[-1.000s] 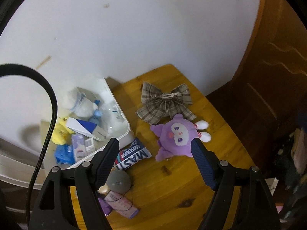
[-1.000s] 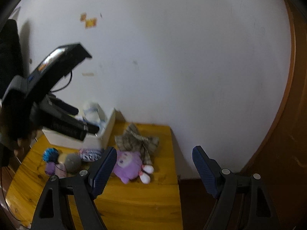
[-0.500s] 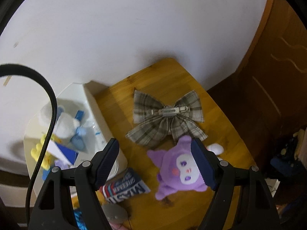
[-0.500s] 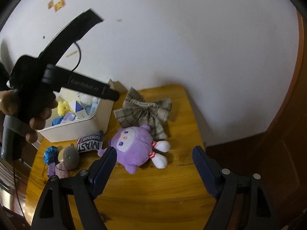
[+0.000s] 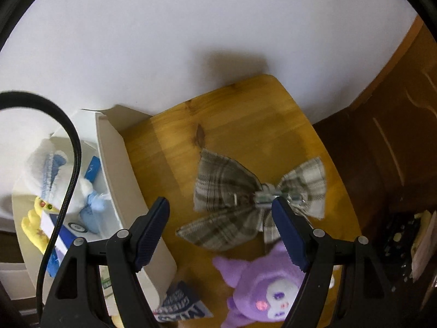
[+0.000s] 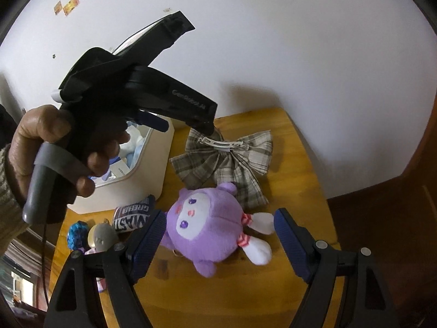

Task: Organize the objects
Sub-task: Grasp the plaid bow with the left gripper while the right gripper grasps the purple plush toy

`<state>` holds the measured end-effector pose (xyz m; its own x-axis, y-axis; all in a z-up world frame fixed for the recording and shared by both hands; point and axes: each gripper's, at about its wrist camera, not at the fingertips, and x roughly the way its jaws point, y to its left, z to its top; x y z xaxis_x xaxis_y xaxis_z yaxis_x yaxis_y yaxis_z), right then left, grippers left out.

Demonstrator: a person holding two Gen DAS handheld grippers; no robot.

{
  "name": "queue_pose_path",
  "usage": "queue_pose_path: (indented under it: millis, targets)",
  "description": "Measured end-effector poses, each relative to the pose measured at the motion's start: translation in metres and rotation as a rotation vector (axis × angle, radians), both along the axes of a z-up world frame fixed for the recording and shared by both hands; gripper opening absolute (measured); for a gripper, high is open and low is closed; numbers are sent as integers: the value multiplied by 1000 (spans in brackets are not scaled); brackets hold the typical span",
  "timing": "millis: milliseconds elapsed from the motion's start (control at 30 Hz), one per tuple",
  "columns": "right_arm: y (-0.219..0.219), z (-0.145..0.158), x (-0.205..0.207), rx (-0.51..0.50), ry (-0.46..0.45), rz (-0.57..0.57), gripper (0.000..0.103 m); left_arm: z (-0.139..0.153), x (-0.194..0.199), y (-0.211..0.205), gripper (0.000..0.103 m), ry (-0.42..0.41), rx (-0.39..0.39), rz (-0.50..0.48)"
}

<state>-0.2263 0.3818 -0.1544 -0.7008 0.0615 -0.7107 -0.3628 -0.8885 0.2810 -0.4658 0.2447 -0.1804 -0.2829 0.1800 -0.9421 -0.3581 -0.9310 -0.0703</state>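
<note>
A grey plaid bow (image 5: 254, 199) with a metal clip lies on the wooden table (image 5: 245, 114) near the wall. My left gripper (image 5: 221, 218) hovers open above the bow with nothing between its fingers. In the right wrist view a hand holds that left gripper (image 6: 183, 124) over the bow (image 6: 224, 161). A purple plush toy (image 6: 207, 224) lies face up in front of the bow. My right gripper (image 6: 218, 216) stands open, with the plush seen between its fingers and no contact visible. The plush (image 5: 262, 292) also shows low in the left wrist view.
A white bin (image 5: 128, 180) with several toys and packets in it stands left of the bow. A snack packet (image 6: 131, 216), a blue ball (image 6: 77, 232) and a grey round toy (image 6: 102, 235) lie in front of the bin (image 6: 153, 169). The table ends at the right by dark wooden furniture (image 5: 382, 150).
Both grippers came down toward the table. The left one moved over the bow, which now fills the space between its fingers. The right one closed in on the purple plush.
</note>
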Motion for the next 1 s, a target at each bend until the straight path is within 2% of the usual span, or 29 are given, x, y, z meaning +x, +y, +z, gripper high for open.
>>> queue_pose_path:
  millis: [200,467,633,700,767,800,867,1000]
  targets:
    - [4,-10,-17,-31,-14,25,82,-18,-13,-3,80,-23,-7,29]
    - [1,-18,-29,-8,-24,53,82,-30,-28,-1,80,-76,105,86]
    - [-5,-25,-35,35,-37,73,82,-40,-32,4,78,-87,128,108]
    - [-9,-28,-34,57,-43,80,82,-42,-32,1,63,-96,167,123]
    - [-12,-31,-35,71,-49,89,80,-42,-32,0,56,-98,187,130]
    - [-14,-33,-35,78,-51,92,78,-41,-30,-1,51,-94,194,127]
    - [-18,-37,-37,88,-71,114,63,-39,-28,-2,43,-96,212,130]
    - [-23,-38,-38,104,-67,124,60,-33,-22,-3,14,-64,237,134]
